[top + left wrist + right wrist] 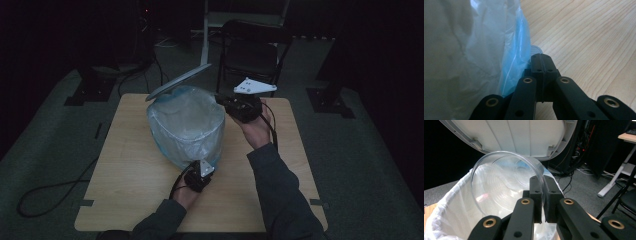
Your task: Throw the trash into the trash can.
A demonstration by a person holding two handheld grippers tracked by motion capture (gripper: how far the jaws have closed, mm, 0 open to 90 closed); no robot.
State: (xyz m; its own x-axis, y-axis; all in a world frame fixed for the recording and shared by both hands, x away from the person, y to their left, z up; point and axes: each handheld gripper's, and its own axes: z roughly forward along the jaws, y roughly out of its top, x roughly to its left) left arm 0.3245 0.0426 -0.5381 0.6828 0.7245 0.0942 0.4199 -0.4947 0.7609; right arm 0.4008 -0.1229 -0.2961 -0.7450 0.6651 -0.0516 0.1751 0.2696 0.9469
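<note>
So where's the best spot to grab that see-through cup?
Probably its thin rim, where the right gripper pinches it now. The clear cup lies on its side above the lined bin, mouth toward the gripper, so come at the rim edge-on.

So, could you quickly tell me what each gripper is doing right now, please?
Left gripper: shut, empty, beside the bin liner.
Right gripper: shut on the clear plastic cup rim, over the open bin.
</note>
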